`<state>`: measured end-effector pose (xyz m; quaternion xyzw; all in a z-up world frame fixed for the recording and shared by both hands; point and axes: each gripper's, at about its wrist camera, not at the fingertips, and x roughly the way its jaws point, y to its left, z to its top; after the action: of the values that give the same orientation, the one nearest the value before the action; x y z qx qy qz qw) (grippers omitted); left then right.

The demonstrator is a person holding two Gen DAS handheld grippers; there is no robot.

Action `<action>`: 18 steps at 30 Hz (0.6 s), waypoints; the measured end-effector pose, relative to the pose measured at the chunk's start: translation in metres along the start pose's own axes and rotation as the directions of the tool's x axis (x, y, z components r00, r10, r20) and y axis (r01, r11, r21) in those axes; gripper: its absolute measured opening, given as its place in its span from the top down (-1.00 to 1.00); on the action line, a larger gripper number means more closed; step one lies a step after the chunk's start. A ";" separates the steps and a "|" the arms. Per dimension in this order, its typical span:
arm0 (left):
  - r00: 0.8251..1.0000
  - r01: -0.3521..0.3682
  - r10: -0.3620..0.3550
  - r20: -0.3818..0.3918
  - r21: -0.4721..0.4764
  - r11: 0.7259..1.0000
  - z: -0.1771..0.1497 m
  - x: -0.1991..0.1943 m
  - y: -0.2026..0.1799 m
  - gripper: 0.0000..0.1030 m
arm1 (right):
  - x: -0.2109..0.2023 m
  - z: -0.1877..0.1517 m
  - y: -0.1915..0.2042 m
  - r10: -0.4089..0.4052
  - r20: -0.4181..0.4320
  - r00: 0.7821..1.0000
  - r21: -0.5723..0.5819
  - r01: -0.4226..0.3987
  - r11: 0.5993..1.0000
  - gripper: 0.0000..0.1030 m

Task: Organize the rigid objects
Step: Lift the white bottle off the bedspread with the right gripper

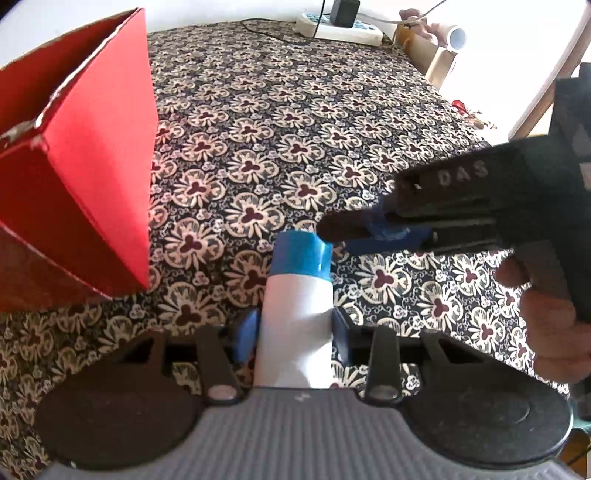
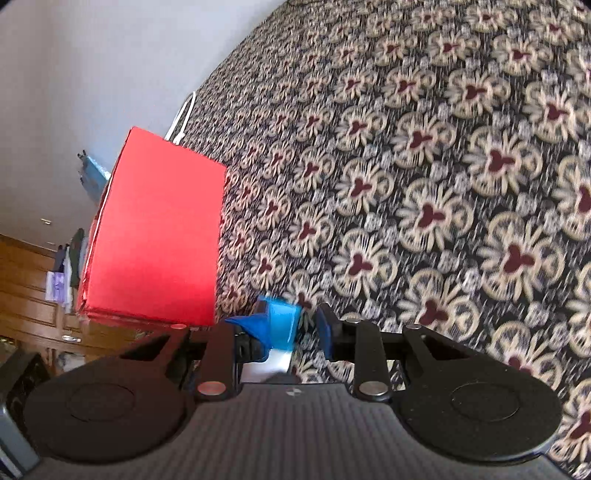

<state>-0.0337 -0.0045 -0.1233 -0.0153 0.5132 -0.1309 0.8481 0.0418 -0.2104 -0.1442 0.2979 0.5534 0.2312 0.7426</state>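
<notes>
A tall red cardboard box [image 1: 85, 177] blocks the left side, while the flower-patterned cloth-covered worktop [image 1: 295, 122] lies open up to the white power strip [image 1: 340, 29] at its far edge.

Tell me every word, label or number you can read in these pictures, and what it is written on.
"DAS": raised letters on the black body of the right gripper, seen from the left wrist camera.
White bottle with the blue cap: no print shows.
Red box: no print shows.
White power strip at the far edge: its markings are too small to read.
Right wrist view: blurred, nothing readable.

Floral-clothed table [image 1: 295, 122] bearing red box [image 1: 92, 184]
</notes>
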 end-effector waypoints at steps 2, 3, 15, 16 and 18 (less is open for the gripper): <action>1.000 -0.006 0.006 -0.003 0.003 1.000 0.003 0.002 -0.001 0.27 | -0.001 -0.005 -0.002 0.006 0.003 1.000 -0.002 -0.006 1.000 0.79; 1.000 -0.012 0.012 -0.005 0.005 1.000 0.004 0.003 -0.003 0.28 | -0.001 -0.007 -0.003 0.010 0.005 1.000 0.000 -0.010 1.000 0.80; 0.996 -0.087 0.087 -0.012 0.025 0.996 0.011 0.011 -0.014 0.29 | 0.014 -0.024 -0.013 0.093 -0.014 0.996 0.048 -0.093 0.995 0.88; 0.995 -0.096 0.096 -0.011 0.029 0.995 0.011 0.011 -0.015 0.29 | 0.013 -0.024 -0.013 0.094 -0.014 0.995 0.046 -0.094 0.995 0.89; 0.994 -0.107 0.107 -0.011 0.027 0.994 0.012 0.012 -0.015 0.30 | 0.015 -0.022 -0.016 0.098 -0.017 0.995 0.041 -0.097 0.994 0.90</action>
<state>-0.0208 -0.0235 -0.1254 0.0243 0.5167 -0.0920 0.8509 0.0255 -0.2077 -0.1704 0.3371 0.5499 0.2591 0.7189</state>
